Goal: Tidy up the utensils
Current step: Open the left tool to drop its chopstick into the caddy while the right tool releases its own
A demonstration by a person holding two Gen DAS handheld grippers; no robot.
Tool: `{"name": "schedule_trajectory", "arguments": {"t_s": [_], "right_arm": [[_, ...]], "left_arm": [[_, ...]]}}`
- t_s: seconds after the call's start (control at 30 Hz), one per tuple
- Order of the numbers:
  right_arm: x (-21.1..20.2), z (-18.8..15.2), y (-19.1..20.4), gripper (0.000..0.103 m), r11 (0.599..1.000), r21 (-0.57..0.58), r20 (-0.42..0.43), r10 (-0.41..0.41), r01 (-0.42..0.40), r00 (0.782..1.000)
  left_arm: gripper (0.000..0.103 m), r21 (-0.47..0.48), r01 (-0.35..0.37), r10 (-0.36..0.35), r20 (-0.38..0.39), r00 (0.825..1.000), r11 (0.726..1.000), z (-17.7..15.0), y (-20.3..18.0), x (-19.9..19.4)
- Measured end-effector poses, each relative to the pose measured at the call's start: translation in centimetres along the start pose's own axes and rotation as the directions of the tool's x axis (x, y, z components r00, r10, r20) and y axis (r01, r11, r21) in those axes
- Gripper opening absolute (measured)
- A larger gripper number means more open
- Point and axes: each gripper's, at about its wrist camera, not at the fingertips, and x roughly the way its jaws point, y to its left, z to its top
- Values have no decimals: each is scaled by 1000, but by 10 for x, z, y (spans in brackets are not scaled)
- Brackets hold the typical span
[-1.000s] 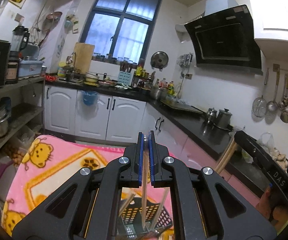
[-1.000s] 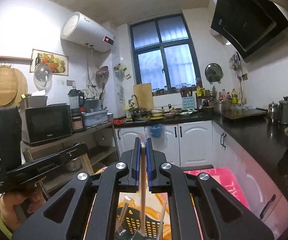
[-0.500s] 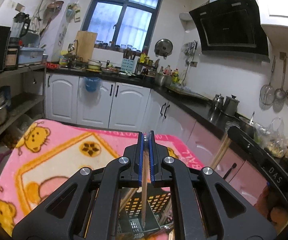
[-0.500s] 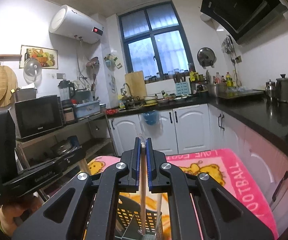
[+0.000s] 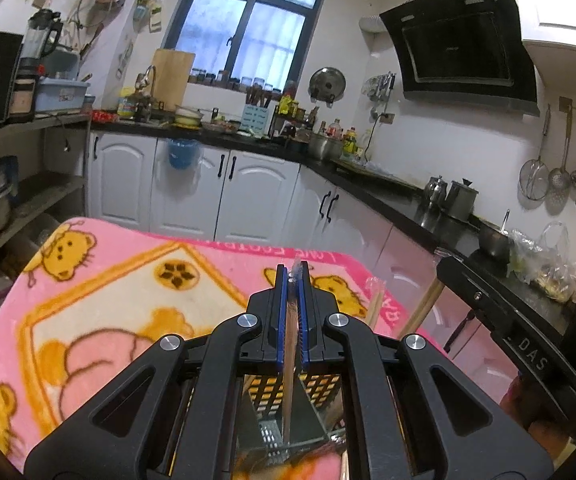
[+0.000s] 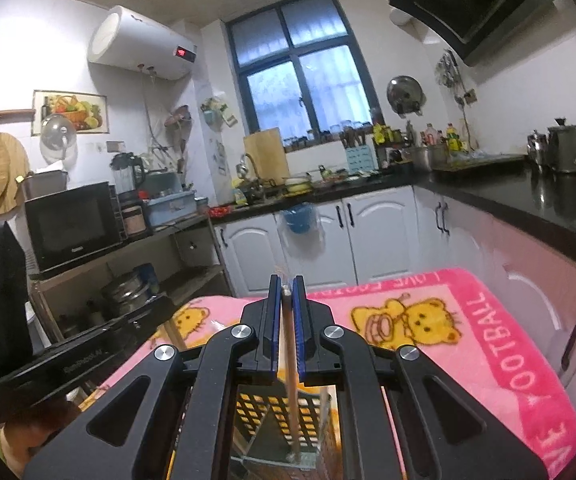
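Both claws hang over a black perforated plastic basket (image 5: pixel 284 394) that stands on a fluffy pink blanket (image 5: pixel 120 292) printed with yellow bears and orange borders.

In the left wrist view, the left claw (image 5: pixel 293 280) has its blue pads pressed flat against a slim, pale wooden chopstick (image 5: pixel 288 384) in a clear wrapper — gripped tight, hanging straight down toward 6 o'clock with its lower end inside the basket's grid-walled compartment. At about 3 o'clock from that claw, another chopstick (image 5: pixel 376 304) leans out, beside the black body of the right claw's handle.

In the right wrist view, the right claw (image 6: pixel 287 286) carries its own thin wooden chopstick (image 6: pixel 291 392), round and smooth, pointing down to 6 o'clock into the basket (image 6: pixel 276 412). Its jaws have just been opening: a narrow gap shows on each side of the stick, so the pads no longer pinch it, though the stick stands between them. The tip sits low in the compartment, near the basket's floor. The pink blanket (image 6: pixel 488 344) spreads to 3 o'clock, with "FOOTBALL" lettering along its edge — soft pile against the hard lattice of the basket.
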Motion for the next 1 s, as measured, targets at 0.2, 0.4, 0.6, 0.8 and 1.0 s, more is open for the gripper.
{"name": "schedule_trajectory", "arguments": {"t_s": [0.2,0.4,0.6,0.8,1.0], "right_arm": [[-8,-10,-12,27,999,38,-23,-28,29,999],[-19,-17,-21,27,997,56,-49,-51,54,997],[-23,-26,-31,32,994,65,-118,-75,83,990],[-28,-34,-30,32,994,50,-159,-88,97,983],[-37,-39,-26,33,996,37,-175,-78,86,982]], "left_arm": [[3,-27,-9,9,-18,1000,1000,-9,8,-1],[4,-57,-27,26,-26,999,998,-13,18,-7],[20,-96,-19,15,-45,999,995,-15,27,-16],[33,-103,-17,11,-50,999,995,-20,26,-26],[49,-80,4,-8,-45,999,997,-25,19,-41]]}}
